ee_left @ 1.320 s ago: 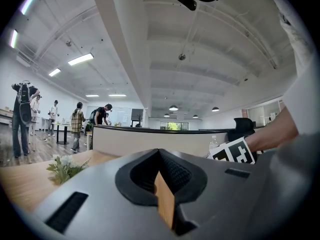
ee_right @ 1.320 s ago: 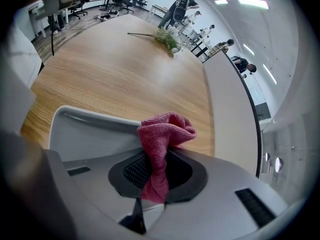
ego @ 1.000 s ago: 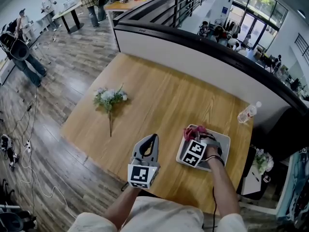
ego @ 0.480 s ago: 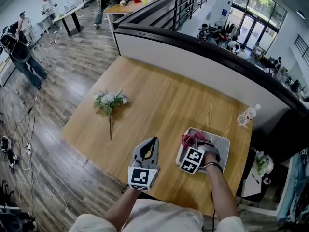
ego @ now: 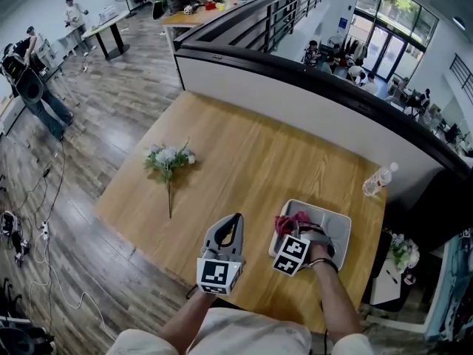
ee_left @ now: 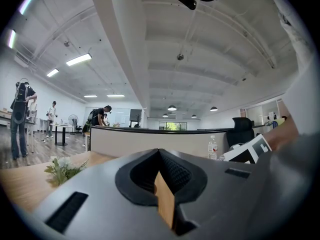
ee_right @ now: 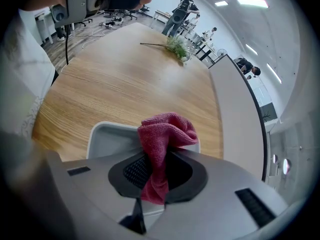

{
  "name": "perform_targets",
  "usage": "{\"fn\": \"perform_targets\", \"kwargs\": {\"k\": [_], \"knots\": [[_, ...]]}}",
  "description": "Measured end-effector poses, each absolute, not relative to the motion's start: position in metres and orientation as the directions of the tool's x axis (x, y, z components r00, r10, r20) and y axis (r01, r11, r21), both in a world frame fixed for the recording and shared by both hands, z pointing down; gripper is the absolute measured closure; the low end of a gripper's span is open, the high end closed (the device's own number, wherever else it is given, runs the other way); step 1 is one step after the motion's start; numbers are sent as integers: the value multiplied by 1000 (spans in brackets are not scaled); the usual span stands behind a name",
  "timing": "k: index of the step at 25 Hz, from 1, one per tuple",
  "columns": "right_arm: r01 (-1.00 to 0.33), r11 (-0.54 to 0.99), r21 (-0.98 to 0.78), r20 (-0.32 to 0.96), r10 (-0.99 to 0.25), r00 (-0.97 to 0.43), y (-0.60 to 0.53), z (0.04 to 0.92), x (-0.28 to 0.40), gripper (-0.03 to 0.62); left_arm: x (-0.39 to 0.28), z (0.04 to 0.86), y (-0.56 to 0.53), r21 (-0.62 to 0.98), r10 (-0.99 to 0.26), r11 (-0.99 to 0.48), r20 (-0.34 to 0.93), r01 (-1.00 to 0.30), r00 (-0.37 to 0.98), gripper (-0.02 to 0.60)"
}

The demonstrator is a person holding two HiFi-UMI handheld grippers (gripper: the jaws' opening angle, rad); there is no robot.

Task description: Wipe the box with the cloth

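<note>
A shallow grey box point(ego: 336, 224) lies on the wooden table near its front right corner. My right gripper point(ego: 301, 229) reaches into the box's left part and is shut on a red cloth point(ego: 287, 222). In the right gripper view the cloth point(ee_right: 167, 131) bunches up out of the closed jaws of the right gripper point(ee_right: 161, 156), just over the box's rim point(ee_right: 107, 131). My left gripper point(ego: 236, 219) hovers over the table to the left of the box, apart from it, shut and holding nothing. In its own view, the left gripper point(ee_left: 159, 153) has its jaws together.
A bunch of artificial flowers point(ego: 168, 159) lies on the table's left part. A plastic water bottle point(ego: 379, 176) stands at the far right edge. A white half-wall with a dark rail point(ego: 310, 87) runs along the table's far side. People stand far off on the left.
My right gripper has drawn the cloth from the box's far left corner toward me along its left side. The left gripper has barely moved.
</note>
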State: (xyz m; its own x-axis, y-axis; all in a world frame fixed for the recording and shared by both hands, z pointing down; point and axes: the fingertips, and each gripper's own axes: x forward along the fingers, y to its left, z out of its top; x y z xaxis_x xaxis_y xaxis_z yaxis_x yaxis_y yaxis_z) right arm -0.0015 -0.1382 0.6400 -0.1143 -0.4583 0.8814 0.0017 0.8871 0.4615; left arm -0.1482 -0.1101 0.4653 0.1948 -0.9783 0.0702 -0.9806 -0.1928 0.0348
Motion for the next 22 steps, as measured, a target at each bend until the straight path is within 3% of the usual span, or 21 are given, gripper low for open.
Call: {"fn": "perform_targets", "kwargs": {"k": [22], "knots": [[13, 901, 434, 895, -429, -123, -103, 640, -9, 522, -144, 470, -112, 40, -977, -199, 72, -979, 201, 569]]}}
